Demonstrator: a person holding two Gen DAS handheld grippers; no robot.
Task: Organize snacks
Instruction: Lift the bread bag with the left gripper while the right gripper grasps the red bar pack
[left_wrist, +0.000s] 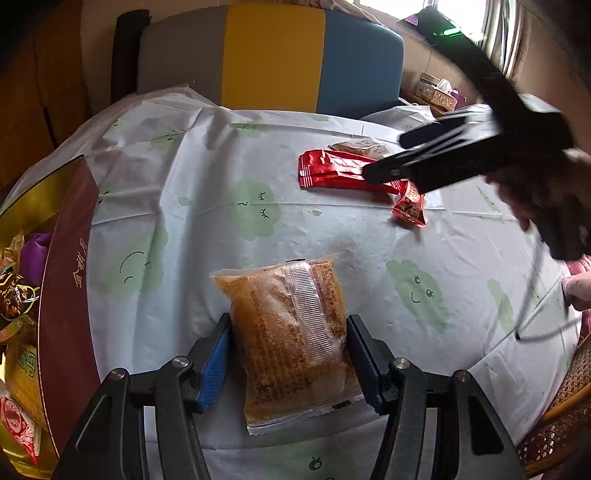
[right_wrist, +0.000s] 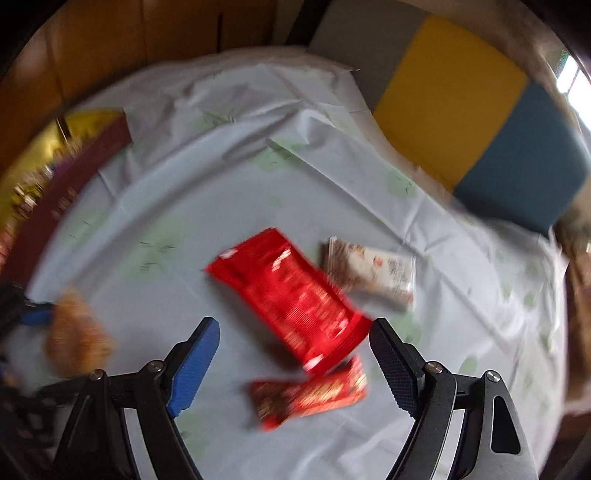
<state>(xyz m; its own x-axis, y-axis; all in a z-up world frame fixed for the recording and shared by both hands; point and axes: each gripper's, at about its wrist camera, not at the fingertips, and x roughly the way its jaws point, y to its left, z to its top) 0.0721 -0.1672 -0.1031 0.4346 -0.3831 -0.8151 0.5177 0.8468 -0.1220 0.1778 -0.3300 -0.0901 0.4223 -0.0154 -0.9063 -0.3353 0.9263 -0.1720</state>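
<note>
Two hand-held grippers are at work, each over its own snack. Your left hand-held gripper (left_wrist: 290, 360) straddles the orange bread packet (left_wrist: 291, 339), which lies flat on the tabletop (left_wrist: 207, 155) near you, just right of the maroon snack box (left_wrist: 68, 280). Its blue pads (left_wrist: 214, 363) sit against or just beside the packet's long edges; you appear to be grasping it, though the wrapper shows no dent. Judge this packet as light, soft and puffy with air: the film is slick and the cake inside crushes easily, so hold it across the middle of the body, not on the flat crimped ends, and squeeze only enough to lift.

Your right hand-held gripper (right_wrist: 295, 358) hangs steeply downward over the long red wrapper (right_wrist: 291, 299) at the far right of the tabletop, with its jaws spread wide, released and empty, none of its pads touching anything. The wrapper lies diagonally, and its near end overlaps a smaller red packet (right_wrist: 314, 397); a pale packet (right_wrist: 373, 273) sits just beyond it. That red foil looks glossy and slippery, light and fairly flat. Take it across its narrow width near the middle, with the pads square to its long edges, so you do not catch the smaller packet below.
</note>
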